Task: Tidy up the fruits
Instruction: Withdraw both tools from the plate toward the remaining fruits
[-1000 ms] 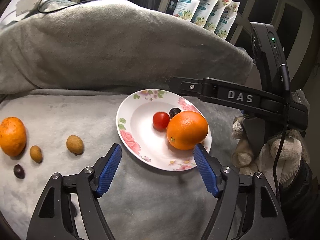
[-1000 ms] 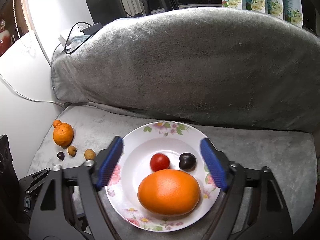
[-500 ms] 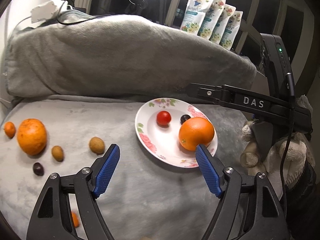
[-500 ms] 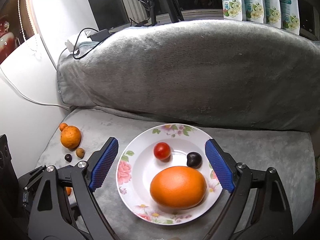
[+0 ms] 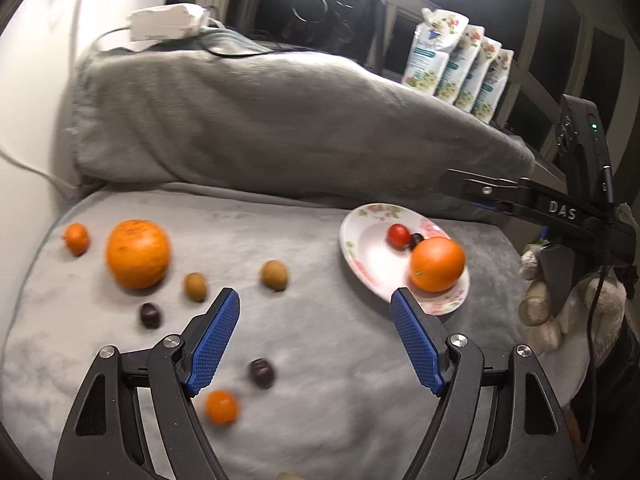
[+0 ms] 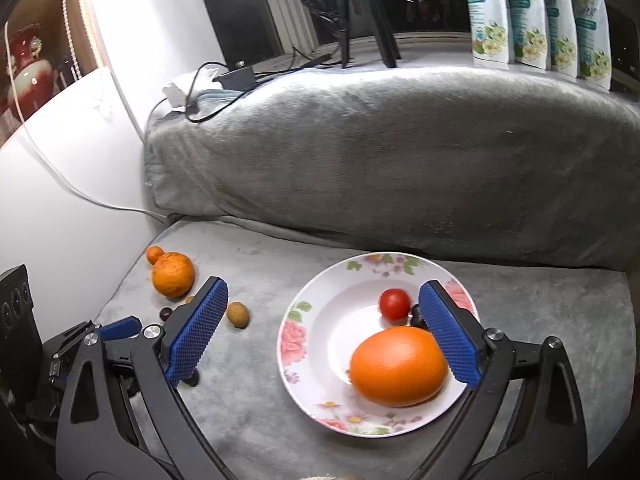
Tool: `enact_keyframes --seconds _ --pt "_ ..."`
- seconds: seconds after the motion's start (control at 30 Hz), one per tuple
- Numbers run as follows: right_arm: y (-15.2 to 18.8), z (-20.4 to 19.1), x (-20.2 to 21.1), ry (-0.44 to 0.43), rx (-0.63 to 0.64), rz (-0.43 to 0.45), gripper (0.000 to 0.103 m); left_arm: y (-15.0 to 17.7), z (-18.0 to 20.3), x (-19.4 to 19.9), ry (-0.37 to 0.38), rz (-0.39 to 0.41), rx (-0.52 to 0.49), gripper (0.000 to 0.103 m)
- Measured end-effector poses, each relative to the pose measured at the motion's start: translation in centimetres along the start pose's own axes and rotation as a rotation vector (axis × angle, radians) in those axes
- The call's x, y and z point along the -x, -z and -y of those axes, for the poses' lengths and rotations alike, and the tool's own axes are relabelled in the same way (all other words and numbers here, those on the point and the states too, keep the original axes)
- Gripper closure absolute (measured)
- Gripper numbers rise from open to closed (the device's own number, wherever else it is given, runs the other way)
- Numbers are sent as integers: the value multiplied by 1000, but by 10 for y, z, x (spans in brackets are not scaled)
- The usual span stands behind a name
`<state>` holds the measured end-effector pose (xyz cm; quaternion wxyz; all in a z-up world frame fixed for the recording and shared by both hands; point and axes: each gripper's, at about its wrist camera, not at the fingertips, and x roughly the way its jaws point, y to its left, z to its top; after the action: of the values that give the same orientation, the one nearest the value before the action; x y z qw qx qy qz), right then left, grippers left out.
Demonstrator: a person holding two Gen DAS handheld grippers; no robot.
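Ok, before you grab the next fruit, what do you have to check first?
1. Left gripper open and holding nothing: ok.
2. Right gripper open and holding nothing: ok.
3. Room left on the plate, which already holds the big orange, the cherry tomato and a dark fruit: ok, its left half is bare.
4. Loose fruit near the left gripper: ok, the dark plum and the small orange fruit lie on the grey blanket near its fingers.
5. Sharp view for aiming: not ok, the left wrist view is blurred.
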<state>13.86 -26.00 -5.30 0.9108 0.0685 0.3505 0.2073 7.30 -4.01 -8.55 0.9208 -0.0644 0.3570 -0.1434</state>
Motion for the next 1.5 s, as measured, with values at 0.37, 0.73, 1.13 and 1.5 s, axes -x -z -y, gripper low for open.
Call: enact_keyframes --seconds 0.37,0.73,1.13,1.5 --pt "6 -31 -3 -71 48 -19 5 26 -58 36 -135 11 71 25" --pt "19 -64 -24 -133 104 -83 5 45 -88 47 -179 5 117 25" --pt "9 -97 -60 -179 149 -137 5 44 -119 37 -167 7 173 25" --pt "2 -112 -111 -215 172 -201 5 33 -139 16 -138 -3 205 25"
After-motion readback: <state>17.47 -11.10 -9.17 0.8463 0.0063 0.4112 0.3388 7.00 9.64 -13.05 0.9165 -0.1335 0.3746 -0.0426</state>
